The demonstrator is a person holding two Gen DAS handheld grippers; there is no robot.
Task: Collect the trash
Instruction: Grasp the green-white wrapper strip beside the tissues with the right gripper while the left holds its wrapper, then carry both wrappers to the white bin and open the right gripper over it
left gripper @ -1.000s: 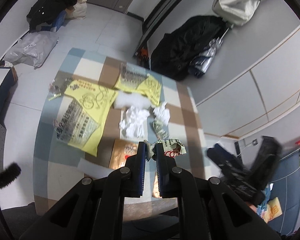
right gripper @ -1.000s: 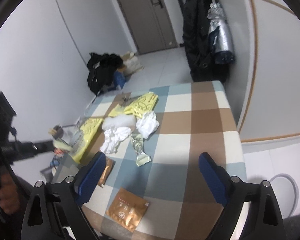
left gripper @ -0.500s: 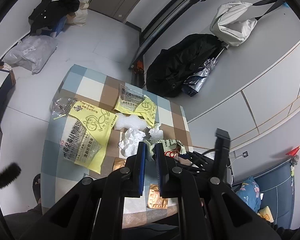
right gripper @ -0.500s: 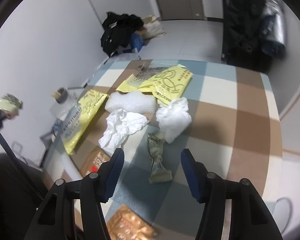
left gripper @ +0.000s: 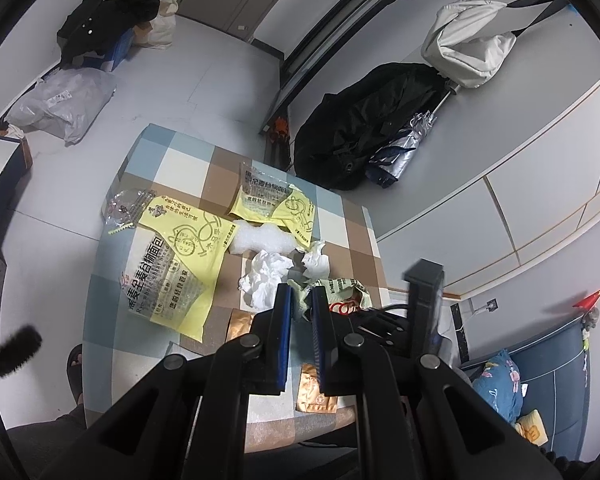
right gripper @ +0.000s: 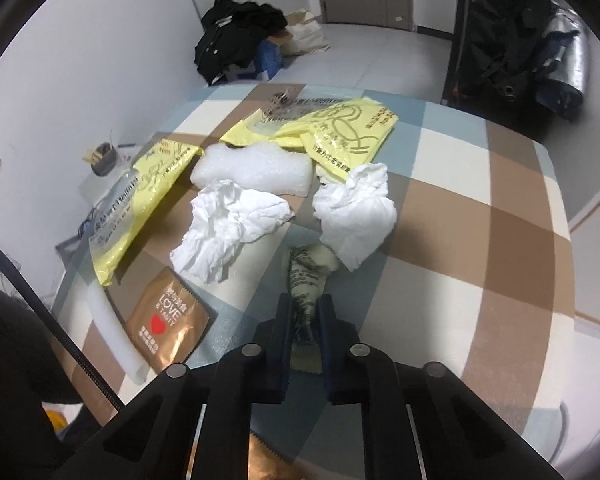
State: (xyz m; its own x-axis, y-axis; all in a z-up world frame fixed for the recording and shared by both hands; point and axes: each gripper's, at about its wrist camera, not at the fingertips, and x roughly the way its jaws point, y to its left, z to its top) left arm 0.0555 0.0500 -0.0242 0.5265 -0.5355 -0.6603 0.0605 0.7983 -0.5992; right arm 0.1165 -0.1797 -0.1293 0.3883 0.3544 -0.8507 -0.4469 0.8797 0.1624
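A checked tablecloth (right gripper: 480,216) is strewn with trash. My right gripper (right gripper: 305,300) is low over it, its jaws closing with a twisted pale green wrapper (right gripper: 306,276) pinched between the pads. Just beyond lie two crumpled white tissues (right gripper: 228,228) (right gripper: 356,216), a white foam piece (right gripper: 256,168), two yellow bags (right gripper: 140,200) (right gripper: 340,128) and a gold sachet (right gripper: 166,316). My left gripper (left gripper: 301,292) hangs high above the table, shut on a crumpled green wrapper with red print (left gripper: 344,286). The right gripper's black body (left gripper: 420,304) shows beneath it.
A clear plastic bag (left gripper: 126,210) lies at the table's far left corner, another gold sachet (left gripper: 314,390) at the near edge. On the floor are black clothes (left gripper: 104,24) and a grey bag (left gripper: 60,104). A black jacket (left gripper: 360,136) hangs at the wall. A person's foot (left gripper: 74,360) is beside the table.
My right gripper dropped toward the table, tilted down and closed its wide-open jaws around the pale green wrapper. The left gripper rose slightly with its wrapper, then held still.
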